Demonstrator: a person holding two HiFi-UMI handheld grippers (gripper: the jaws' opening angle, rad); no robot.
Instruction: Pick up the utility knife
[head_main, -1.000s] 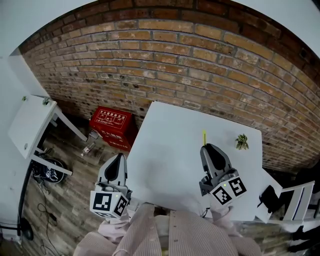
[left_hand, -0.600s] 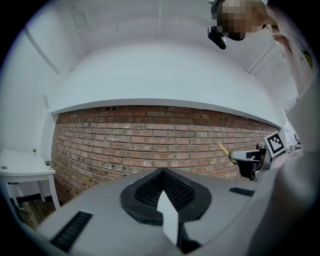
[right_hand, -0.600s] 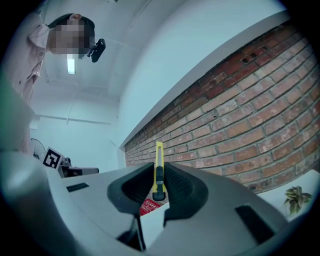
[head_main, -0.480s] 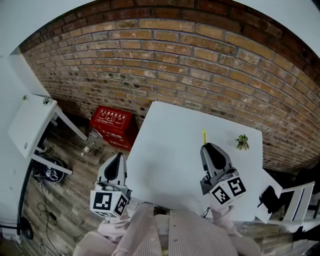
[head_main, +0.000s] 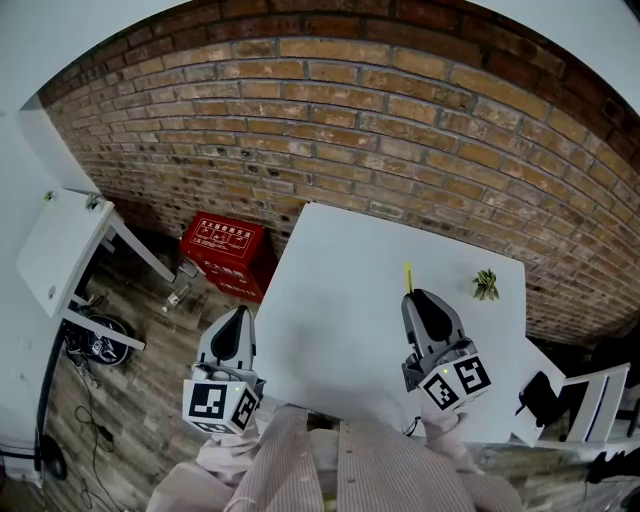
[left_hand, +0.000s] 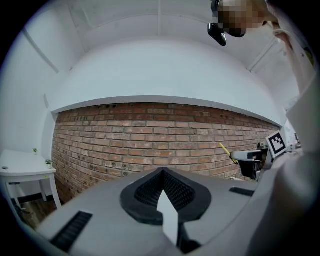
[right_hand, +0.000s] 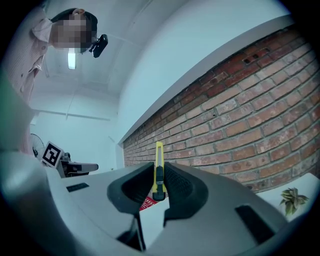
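The utility knife (right_hand: 158, 167) is slim and yellow, with a black slider on its body. It stands on edge, clamped between the pads of the right gripper (head_main: 412, 296). Its yellow front end sticks out past the fingertips toward the brick wall (head_main: 400, 120), above the white table (head_main: 330, 290).

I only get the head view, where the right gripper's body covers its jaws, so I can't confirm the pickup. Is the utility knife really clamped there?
Observer: Yes. The right gripper view shows the right gripper shut on the yellow utility knife, which lies along its jaws.
Operator: Where along the knife?
Observer: The jaws press around its black slider; the yellow body runs on past the tips.
Operator: And the left jaws?
Observer: The left gripper is shut, jaws together with nothing between them.
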